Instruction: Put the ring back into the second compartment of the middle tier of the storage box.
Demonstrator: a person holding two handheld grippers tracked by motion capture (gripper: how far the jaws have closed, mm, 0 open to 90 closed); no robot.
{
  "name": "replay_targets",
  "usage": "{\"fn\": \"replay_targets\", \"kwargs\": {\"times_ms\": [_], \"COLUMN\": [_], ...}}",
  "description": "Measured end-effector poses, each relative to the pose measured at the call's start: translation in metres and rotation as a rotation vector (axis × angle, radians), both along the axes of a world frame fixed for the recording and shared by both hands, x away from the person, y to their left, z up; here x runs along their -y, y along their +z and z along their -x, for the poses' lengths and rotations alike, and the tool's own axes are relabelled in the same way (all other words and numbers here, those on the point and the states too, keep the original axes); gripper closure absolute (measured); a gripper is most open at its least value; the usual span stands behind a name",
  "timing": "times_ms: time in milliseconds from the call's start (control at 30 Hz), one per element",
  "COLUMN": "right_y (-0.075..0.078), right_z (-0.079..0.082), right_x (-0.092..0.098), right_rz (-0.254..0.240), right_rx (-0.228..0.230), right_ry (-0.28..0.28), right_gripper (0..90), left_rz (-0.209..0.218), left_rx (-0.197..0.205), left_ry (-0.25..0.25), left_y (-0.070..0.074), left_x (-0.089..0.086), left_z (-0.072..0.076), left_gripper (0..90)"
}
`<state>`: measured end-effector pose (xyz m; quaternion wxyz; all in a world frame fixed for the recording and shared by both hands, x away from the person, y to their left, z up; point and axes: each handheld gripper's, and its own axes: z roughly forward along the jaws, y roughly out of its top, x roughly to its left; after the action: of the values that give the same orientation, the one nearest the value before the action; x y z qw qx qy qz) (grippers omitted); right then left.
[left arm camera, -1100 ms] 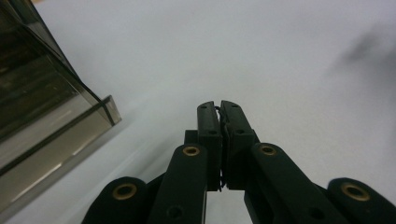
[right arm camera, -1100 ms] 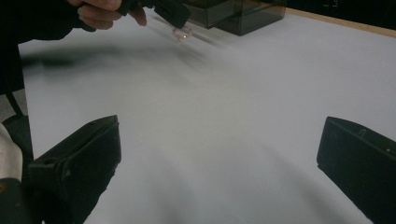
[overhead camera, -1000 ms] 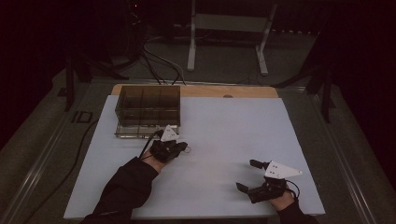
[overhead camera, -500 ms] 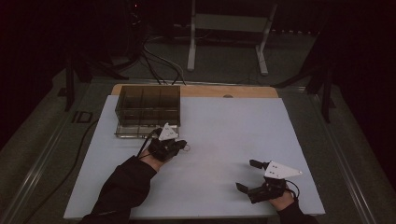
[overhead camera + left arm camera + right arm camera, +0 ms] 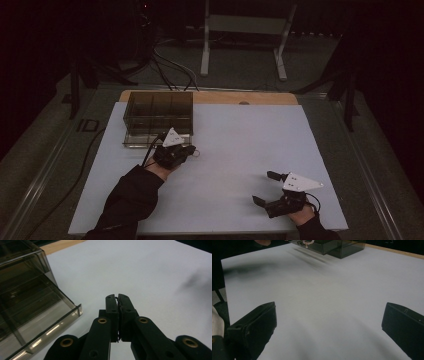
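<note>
Clenching the left gripper (image 5: 189,150) tight, with both black fingers (image 5: 111,312) pressing together along their whole length in the left gripper view (image 5: 118,298), and pinching a thin dark strand right at the fingertips. Dangling a small bead bracelet (image 5: 195,152) just past those fingertips in the high view, and showing the same pinkish loop (image 5: 307,242) hanging low over the sheet at the far top of the right gripper view; so grasping the bead bracelet, as far as the dim pictures allow. Hovering just beside the near right corner of a smoked clear compartment box (image 5: 157,112), with its wall and base lip (image 5: 30,302) lying to the left of the clenched fingers and apart from them. Keeping the right gripper (image 5: 263,187) released, its two fingers (image 5: 254,325) spreading wide with nothing but bare white sheet (image 5: 240,145) between them (image 5: 329,315). Resting that right gripper low over the sheet near the table's front edge, well apart from the bead bracelet and the box (image 5: 337,247), both lying far ahead of its open fingers.
</note>
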<state>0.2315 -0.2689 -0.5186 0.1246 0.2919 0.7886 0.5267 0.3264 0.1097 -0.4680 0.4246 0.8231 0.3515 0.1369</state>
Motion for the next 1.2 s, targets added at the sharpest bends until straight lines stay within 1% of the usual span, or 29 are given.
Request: {"fn": "replay_targets", "kwargs": {"times_ms": [200, 533, 600, 833, 933, 1000, 1200], "right_y": [0.0, 0.0, 0.0, 0.0, 0.0, 0.0, 0.0], "right_z": [0.0, 0.0, 0.0, 0.0, 0.0, 0.0, 0.0], "right_x": [0.0, -0.001, -0.001, -0.001, -0.001, 0.0, -0.001], "right_rz": [0.0, 0.0, 0.0, 0.001, -0.001, -0.001, -0.001], "right_rx": [-0.001, -0.002, -0.003, -0.003, -0.003, -0.003, -0.004], "right_ry": [0.001, 0.001, 0.001, 0.002, 0.002, 0.002, 0.002], "right_gripper": [0.0, 0.0, 0.0, 0.0, 0.0, 0.0, 0.0], "left_rz": [0.004, 0.019, 0.024, 0.03, 0.035, 0.05, 0.066], "left_rx": [0.009, 0.034, 0.043, 0.042, 0.049, 0.049, 0.045], "left_ry": [0.011, 0.057, 0.074, 0.111, 0.127, 0.142, 0.186], "left_y": [0.003, 0.01, 0.01, 0.011, 0.011, 0.012, 0.011], "left_x": [-0.004, -0.018, -0.021, -0.032, -0.036, -0.041, -0.054], "left_z": [-0.001, -0.005, -0.006, -0.01, -0.011, -0.012, -0.017], "left_gripper": [90.0, 90.0, 90.0, 90.0, 89.9, 89.9, 89.9]}}
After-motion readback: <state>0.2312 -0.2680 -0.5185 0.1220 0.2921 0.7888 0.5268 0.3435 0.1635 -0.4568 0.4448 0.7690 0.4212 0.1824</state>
